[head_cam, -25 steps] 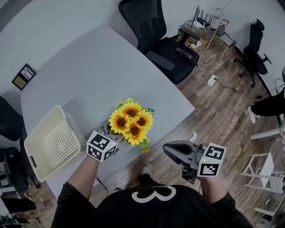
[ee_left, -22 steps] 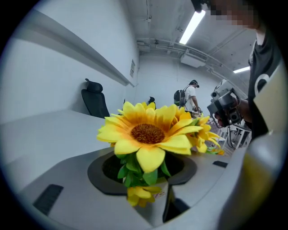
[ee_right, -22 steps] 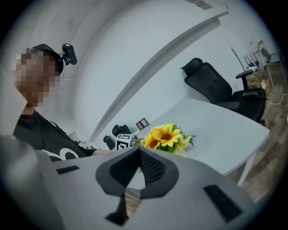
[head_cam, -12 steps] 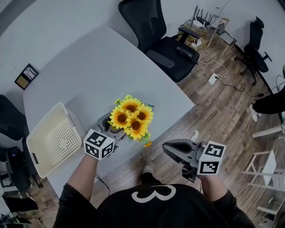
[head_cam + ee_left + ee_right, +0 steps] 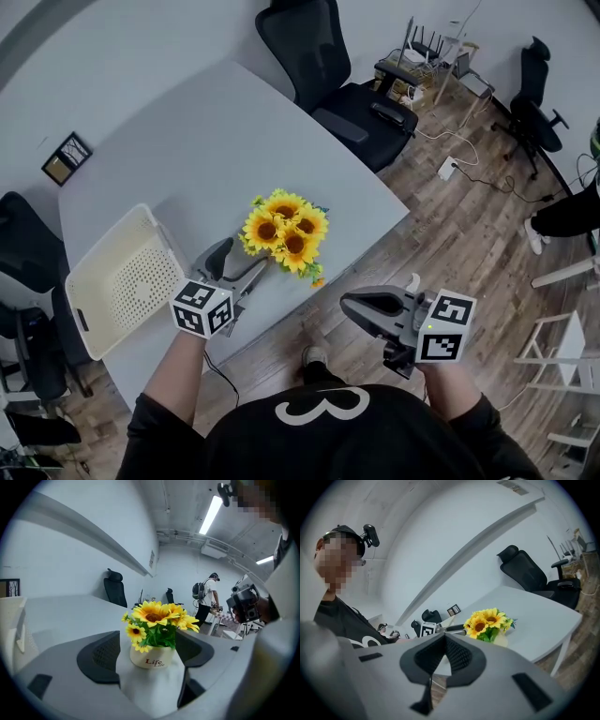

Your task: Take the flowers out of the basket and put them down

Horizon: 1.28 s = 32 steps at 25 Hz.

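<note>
The flowers (image 5: pixel 286 230) are standing upright in their small white pot (image 5: pixel 151 657) on the surface (image 5: pixel 187 150), close to its near edge and out of the basket (image 5: pixel 98 272). The basket is sitting apart from them at the surface's left end.

The left hand-held gripper (image 5: pixel 236 262) is pointing at the flowers from just beside them. Its jaws have just been opening and are now spread wide. In the left gripper view the pot is showing between them, with a gap on each side, so neither pad is pressing on it.

The right hand-held gripper (image 5: pixel 349 303) is hovering off the surface's edge, over the wooden floor (image 5: pixel 469 234). Its jaws are pressed together with nothing between them. A black chair (image 5: pixel 347 94) is standing at the far side.
</note>
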Tool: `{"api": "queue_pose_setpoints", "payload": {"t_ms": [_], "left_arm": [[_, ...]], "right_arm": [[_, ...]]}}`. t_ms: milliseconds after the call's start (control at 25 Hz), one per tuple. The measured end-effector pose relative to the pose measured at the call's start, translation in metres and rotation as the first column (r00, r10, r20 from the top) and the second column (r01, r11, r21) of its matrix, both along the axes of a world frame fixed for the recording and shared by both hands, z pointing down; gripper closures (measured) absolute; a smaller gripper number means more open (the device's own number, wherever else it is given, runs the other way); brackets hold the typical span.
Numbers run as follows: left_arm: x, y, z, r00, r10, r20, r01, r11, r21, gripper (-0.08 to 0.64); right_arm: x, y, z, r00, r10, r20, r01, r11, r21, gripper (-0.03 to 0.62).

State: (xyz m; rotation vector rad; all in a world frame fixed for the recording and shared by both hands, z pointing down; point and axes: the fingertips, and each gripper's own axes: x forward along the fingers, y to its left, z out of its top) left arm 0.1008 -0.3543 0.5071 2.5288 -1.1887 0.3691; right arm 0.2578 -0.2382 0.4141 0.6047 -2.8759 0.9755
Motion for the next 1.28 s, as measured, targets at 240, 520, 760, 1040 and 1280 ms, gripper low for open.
{"api": "queue_pose_setpoints", "payload": {"t_ms": [240,520,760,1040,1280], "left_arm": [[-0.007,0.048,-0.051,0.993,-0.006,-0.119,0.008,1.0,0.019,0.204],[-0.002,0.133,-0.133,0.976,0.076,-0.205,-0.057,0.994,0.097,0.231],[-0.001,0.221,-0.199,0.944,0.209,-0.255,-0.167,0.97,0.177,0.424],[0.006,0.322,-0.233,0.904,0.379,-0.197,-0.327,0.911,0.252,0.548],[0.002,0.374,-0.214,0.88,0.419,-0.222,-0.379,0.903,0.202,0.548]], "right_arm": [[-0.019,0.035,-0.021,1.0,0.001,0.024,-0.002,0.999,0.037,0.584],[-0.05,0.089,-0.058,0.999,0.019,0.034,-0.023,0.993,0.119,0.584],[-0.071,0.139,-0.081,0.998,0.058,0.024,-0.061,0.982,0.177,0.584],[-0.092,0.197,-0.096,0.997,0.077,0.024,-0.08,0.972,0.22,0.584],[-0.115,0.242,-0.095,0.998,0.066,-0.006,-0.062,0.966,0.252,0.584]]}}
